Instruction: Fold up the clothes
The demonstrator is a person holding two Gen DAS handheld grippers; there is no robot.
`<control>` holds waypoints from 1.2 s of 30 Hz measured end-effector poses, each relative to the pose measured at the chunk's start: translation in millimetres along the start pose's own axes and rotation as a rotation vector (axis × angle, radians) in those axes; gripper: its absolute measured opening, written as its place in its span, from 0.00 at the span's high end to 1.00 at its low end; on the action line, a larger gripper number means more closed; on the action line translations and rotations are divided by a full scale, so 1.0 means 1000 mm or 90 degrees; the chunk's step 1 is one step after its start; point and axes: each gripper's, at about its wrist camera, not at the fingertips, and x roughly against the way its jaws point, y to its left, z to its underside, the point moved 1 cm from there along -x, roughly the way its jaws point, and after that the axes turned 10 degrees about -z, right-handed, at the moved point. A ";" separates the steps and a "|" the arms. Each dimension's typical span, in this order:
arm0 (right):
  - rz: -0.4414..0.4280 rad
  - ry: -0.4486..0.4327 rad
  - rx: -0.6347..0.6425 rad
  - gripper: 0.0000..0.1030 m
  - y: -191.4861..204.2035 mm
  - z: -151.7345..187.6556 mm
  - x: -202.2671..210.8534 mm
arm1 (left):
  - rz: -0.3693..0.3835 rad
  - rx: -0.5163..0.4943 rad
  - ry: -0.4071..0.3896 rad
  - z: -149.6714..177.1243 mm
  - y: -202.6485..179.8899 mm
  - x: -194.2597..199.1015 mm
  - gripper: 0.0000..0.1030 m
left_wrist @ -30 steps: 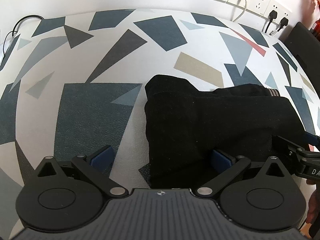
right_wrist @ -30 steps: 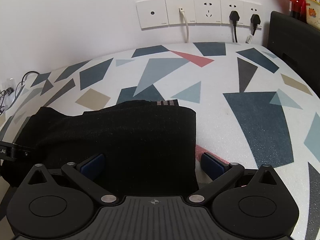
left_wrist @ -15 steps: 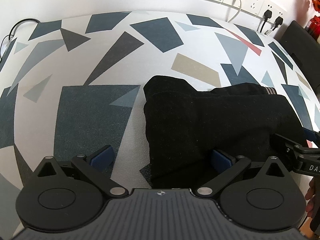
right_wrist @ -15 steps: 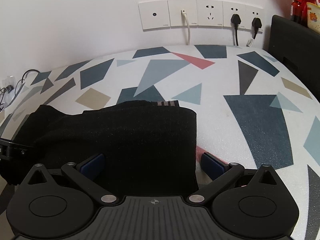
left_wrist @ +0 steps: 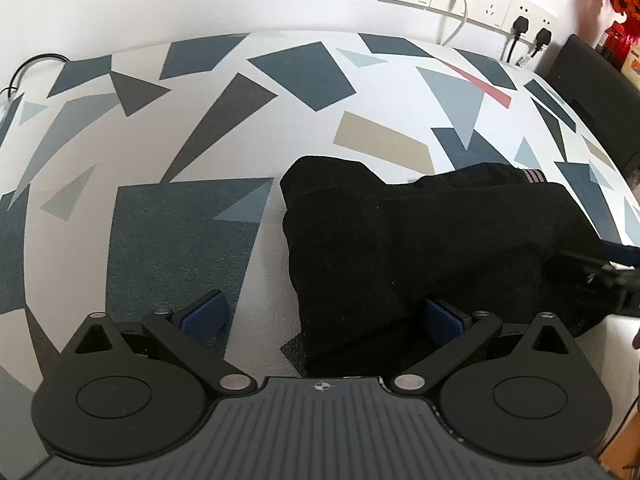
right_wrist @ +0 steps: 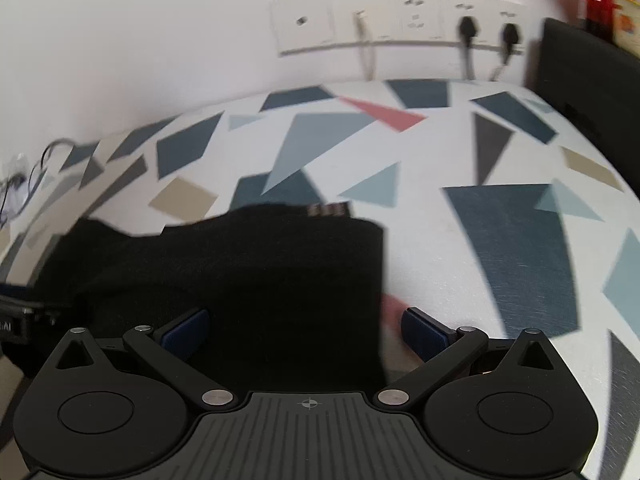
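A black garment (left_wrist: pixel 420 240) lies folded in a flat bundle on the patterned table; a striped cuff (left_wrist: pixel 534 177) peeks out at its far edge. My left gripper (left_wrist: pixel 322 316) is open over the bundle's near left corner, its right pad (left_wrist: pixel 442 316) on the cloth and its left pad (left_wrist: pixel 204 314) over the table. In the right wrist view the same garment (right_wrist: pixel 240 272) fills the lower left. My right gripper (right_wrist: pixel 304 328) is open astride the bundle's near right edge. This view is blurred by motion.
The table cover (left_wrist: pixel 240 128) has grey, blue, tan and red shards. Wall sockets with plugs (left_wrist: pixel 528 28) sit at the back. A black box (right_wrist: pixel 592 92) stands at the right edge. Cables (left_wrist: pixel 24 76) lie at the far left. The other gripper (left_wrist: pixel 608 276) shows at the right.
Both grippers have pulled back and up a little from the bundle, still open. The right wrist view has become motion blurred. The garment has not shifted.
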 end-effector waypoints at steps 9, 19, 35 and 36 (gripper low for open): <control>-0.018 0.009 0.023 0.13 -0.007 0.014 0.008 | 0.016 -0.020 -0.016 0.006 0.001 0.002 0.00; -0.152 0.050 -0.033 0.76 0.018 -0.022 -0.027 | 0.005 -0.026 -0.048 -0.007 -0.012 0.009 0.67; -0.338 -0.024 0.037 0.78 0.089 -0.038 0.017 | -0.119 0.125 -0.176 0.044 0.049 0.121 0.77; -0.351 -0.023 0.039 0.78 0.096 -0.040 0.019 | -0.125 0.141 -0.181 0.048 0.056 0.127 0.77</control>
